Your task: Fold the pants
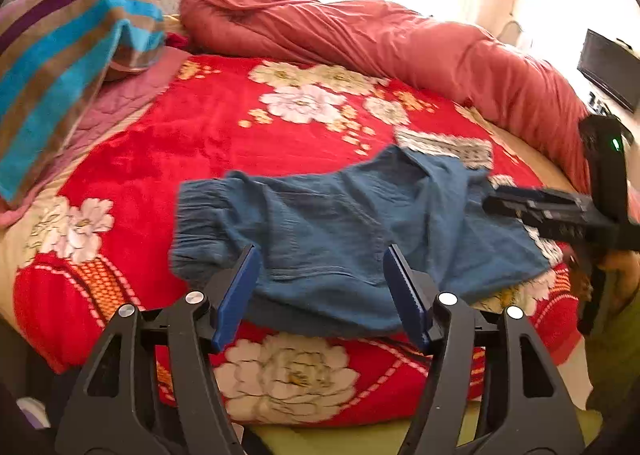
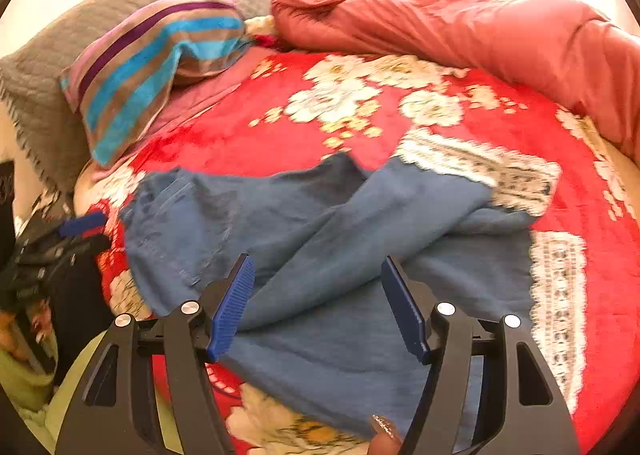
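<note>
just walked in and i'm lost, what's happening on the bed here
A person with a handheld gripper in each hand is working on a pair of blue pants lying rumpled on a red floral blanket. The left gripper and right gripper are both open over the near edge of the fabric, gripping nothing. One patterned cuff lies turned over; no neat fold shows.

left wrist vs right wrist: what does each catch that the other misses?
Only the left wrist view: the pants' gathered waistband at their left end, and a dark box at far right.

Only the right wrist view: the second patterned hem along the right, a fingertip at the bottom edge, and most of the grey quilt.

Both: the pants on the red floral blanket, striped pillow, red duvet, and both grippers open, left gripper, right gripper.
</note>
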{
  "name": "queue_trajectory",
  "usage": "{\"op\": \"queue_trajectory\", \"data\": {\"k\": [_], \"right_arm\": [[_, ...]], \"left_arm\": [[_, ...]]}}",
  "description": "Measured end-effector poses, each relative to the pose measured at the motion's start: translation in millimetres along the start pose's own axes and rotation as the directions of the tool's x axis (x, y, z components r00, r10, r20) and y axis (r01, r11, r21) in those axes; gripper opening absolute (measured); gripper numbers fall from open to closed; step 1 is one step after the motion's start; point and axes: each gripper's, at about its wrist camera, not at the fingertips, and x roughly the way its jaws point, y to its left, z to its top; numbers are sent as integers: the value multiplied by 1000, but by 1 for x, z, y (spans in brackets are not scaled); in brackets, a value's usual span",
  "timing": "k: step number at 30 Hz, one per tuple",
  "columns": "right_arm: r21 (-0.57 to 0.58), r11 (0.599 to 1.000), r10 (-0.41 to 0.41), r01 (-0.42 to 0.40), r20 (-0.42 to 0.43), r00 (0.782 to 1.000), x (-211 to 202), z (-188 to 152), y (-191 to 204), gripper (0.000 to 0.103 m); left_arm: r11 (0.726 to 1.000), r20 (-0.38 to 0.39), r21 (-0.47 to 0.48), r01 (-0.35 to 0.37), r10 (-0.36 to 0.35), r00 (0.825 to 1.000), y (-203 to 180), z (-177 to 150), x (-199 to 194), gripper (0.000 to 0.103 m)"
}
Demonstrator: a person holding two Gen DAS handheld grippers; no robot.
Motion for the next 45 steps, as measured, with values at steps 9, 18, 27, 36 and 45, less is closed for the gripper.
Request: {"op": "queue_trajectory", "data": {"k": [9,18,27,36,45], "right_arm": [[50,997,-64,65,-10,998,15,17,-29,64],[76,988,-127,132,-61,990,70,65,-51,64],[36,963,-256,266,-177,951,149,105,-67,64],[30,948,-305,316,-196,932,190,112,-80,55],[200,949,-233,245,-81,969,130,104,-113,9]], "left_arm": [[982,-123,9,190,-187,975,-38,-4,33,57],[965,-272,34,260,-242,931,-73,-3,90,57],[964,-313,45,263,-236,920,-90,11,132,57],[961,-278,29,275,-256,926,-84,3,135,40],[961,-263,41,274,-254,931,-84,1,128,40]]}}
